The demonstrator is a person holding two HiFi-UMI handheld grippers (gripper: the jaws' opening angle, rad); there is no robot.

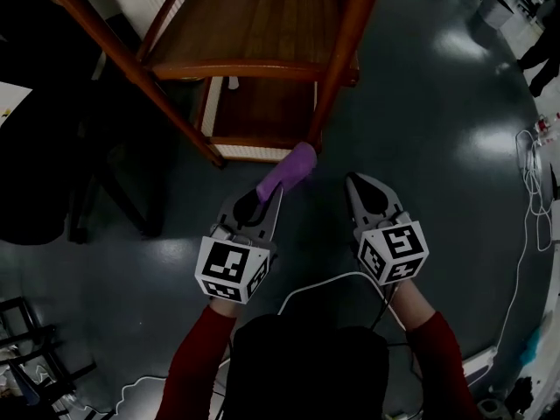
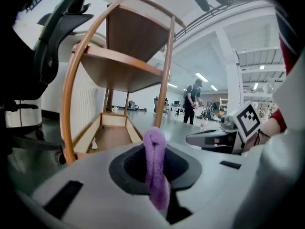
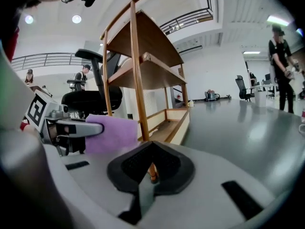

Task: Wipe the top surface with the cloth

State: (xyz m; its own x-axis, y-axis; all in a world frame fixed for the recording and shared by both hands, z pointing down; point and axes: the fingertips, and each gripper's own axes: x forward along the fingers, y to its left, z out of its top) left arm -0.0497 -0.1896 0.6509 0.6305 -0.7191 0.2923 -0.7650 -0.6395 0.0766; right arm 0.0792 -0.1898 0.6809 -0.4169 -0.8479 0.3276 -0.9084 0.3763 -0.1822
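A purple cloth (image 1: pixel 290 171) sticks forward out of my left gripper (image 1: pixel 265 198), which is shut on it. In the left gripper view the cloth (image 2: pixel 155 168) stands folded between the jaws. The right gripper view shows the cloth (image 3: pixel 114 132) held out at the left. My right gripper (image 1: pixel 354 185) is shut with nothing in it, just right of the cloth. A wooden trolley with shelves (image 1: pixel 254 42) stands directly ahead; its top surface (image 1: pixel 258 16) is above and beyond both grippers. The trolley's front right leg (image 1: pixel 337 68) comes down near the cloth's tip.
A black office chair (image 1: pixel 61 156) stands left of the trolley. White cables (image 1: pixel 534 182) lie on the dark shiny floor at the right and one cable (image 1: pixel 332 283) near my arms. People stand far off in the hall (image 2: pixel 193 101).
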